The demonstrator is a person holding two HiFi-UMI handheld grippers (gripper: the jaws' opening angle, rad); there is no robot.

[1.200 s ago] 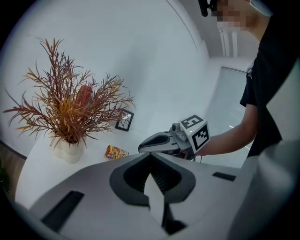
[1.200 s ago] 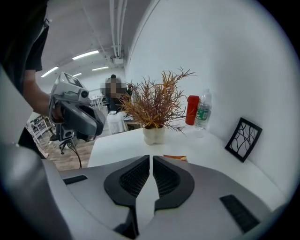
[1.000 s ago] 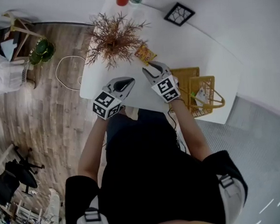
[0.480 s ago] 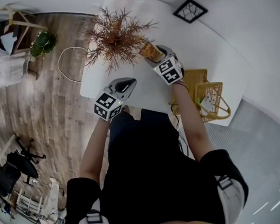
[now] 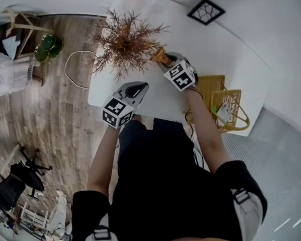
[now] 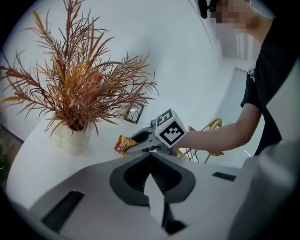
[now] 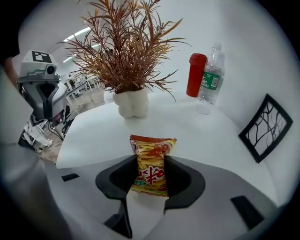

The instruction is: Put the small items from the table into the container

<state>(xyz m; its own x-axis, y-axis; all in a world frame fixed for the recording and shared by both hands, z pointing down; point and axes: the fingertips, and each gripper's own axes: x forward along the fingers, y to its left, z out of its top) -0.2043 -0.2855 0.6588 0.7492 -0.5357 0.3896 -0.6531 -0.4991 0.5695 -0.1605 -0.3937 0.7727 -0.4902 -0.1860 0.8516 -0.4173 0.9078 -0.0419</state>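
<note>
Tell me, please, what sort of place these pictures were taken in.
Probably an indoor office or studio space: a white table bearing a dried plant in a white vase, wood-plank flooring, and ceiling strip lights.

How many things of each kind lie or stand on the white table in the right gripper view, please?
Snack packet: 1
Potted plant: 1
Red canister: 1
Clear water bottle: 1
Black framed panel: 1
Total: 5
</note>
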